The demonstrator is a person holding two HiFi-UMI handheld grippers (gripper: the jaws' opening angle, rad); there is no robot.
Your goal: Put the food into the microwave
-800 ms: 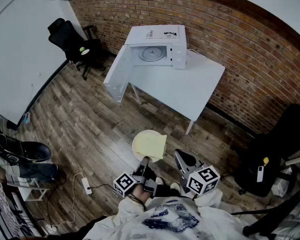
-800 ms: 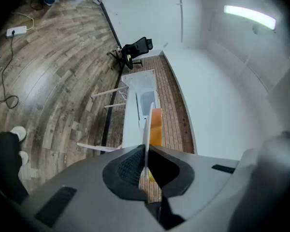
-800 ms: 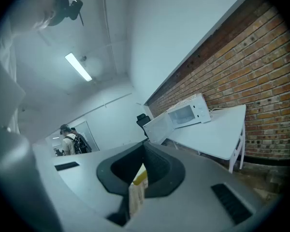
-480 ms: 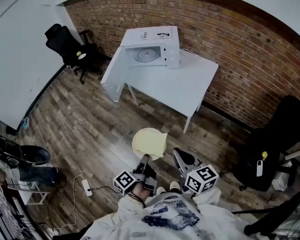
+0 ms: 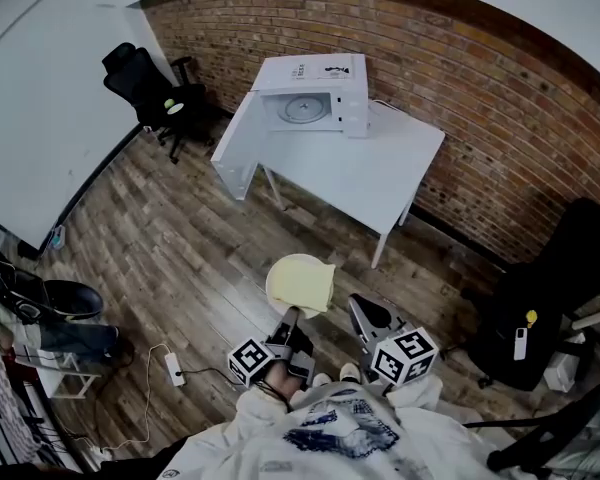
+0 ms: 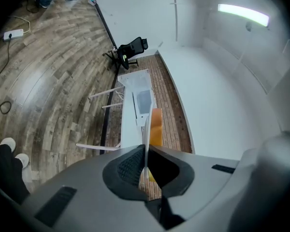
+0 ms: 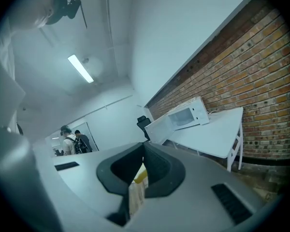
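Plate of food held above the floor — microwave door open.
Left gripper [image 5: 288, 320] jaws clenched on the plate [image 5: 284, 290] rim, yellow food [image 6: 156, 124] on it; right gripper [image 5: 363, 313] jaws pressed together, empty — just beside the plate. Microwave [image 5: 315, 96] on white surface [image 5: 370, 173], well apart.

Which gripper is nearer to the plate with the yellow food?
Left. The left gripper is shut on the plate at its near rim. The right gripper is off to the plate's right and does not touch it.
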